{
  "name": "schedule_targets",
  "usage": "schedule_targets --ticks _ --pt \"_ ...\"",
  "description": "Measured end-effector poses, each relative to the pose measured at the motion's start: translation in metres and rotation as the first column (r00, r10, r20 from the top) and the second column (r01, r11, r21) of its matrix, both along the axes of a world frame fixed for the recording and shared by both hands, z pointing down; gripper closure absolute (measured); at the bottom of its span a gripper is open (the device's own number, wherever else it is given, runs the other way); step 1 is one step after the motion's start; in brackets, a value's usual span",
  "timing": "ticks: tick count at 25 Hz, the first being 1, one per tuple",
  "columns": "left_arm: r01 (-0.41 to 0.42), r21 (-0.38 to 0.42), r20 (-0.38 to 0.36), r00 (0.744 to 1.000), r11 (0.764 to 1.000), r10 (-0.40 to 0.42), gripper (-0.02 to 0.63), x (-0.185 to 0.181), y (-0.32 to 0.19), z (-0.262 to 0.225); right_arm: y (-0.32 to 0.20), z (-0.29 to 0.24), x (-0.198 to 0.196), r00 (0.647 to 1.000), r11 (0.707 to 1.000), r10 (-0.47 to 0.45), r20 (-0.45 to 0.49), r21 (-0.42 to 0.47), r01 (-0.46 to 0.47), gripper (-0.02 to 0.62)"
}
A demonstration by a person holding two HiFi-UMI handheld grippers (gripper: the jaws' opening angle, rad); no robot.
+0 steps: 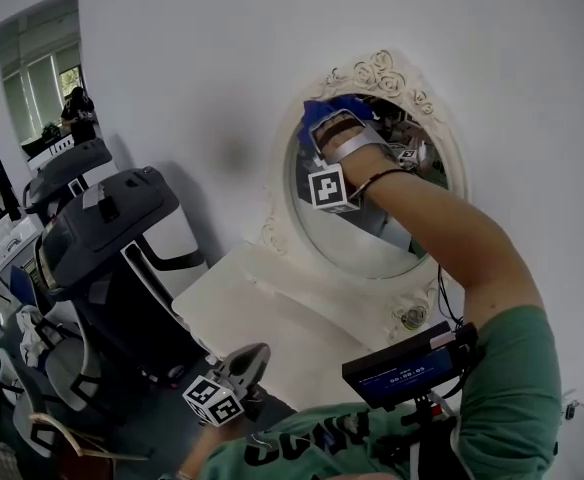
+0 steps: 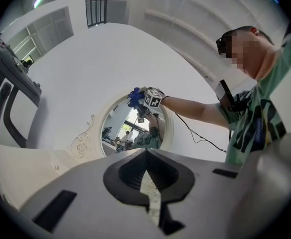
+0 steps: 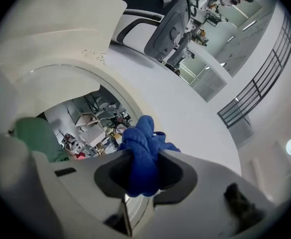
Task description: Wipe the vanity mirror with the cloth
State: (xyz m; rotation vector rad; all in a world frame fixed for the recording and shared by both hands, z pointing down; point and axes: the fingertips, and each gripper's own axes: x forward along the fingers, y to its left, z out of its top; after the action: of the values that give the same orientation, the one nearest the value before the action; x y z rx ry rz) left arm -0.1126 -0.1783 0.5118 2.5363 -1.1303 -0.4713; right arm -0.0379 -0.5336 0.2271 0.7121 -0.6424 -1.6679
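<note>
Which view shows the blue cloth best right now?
Right gripper view: the blue cloth sits close up, bunched and clamped in the tongs of the right gripper. Head view shows only a blue edge above that gripper, high on the mirror. Left gripper view shows it tiny, far off.

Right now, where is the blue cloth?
In the head view the blue cloth is pinched in the right gripper, at the top left edge of the oval mirror, beside its flowery white frame.
</note>
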Motion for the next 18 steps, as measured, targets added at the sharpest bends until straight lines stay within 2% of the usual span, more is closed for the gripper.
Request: schedule_targets --ticks 8,14,18 --pt "0.058 -0.028 -0.006 0.998 0.998 -0.059 0.6 -0.027 0.004 0.013 -0.049 0.025 -0.02 0.998 0.999 0.043 -0.041 -0.02 -0.044 0.508" --pt "0.052 -0.038 -0.005 0.999 0.998 -0.053 0.6 -0.024 -0.001 0.017 -0.07 0.032 -0.014 0.995 0.997 0.069 -0.068 -0.026 -0.071 0.508" --pt "0.034 -0.033 -0.003 0.999 0.999 -0.034 0.6 -0.014 -0.005 0.016 -0.066 0.031 0.001 0.994 0.995 0.098 -0.048 -0.02 -0.1 0.508"
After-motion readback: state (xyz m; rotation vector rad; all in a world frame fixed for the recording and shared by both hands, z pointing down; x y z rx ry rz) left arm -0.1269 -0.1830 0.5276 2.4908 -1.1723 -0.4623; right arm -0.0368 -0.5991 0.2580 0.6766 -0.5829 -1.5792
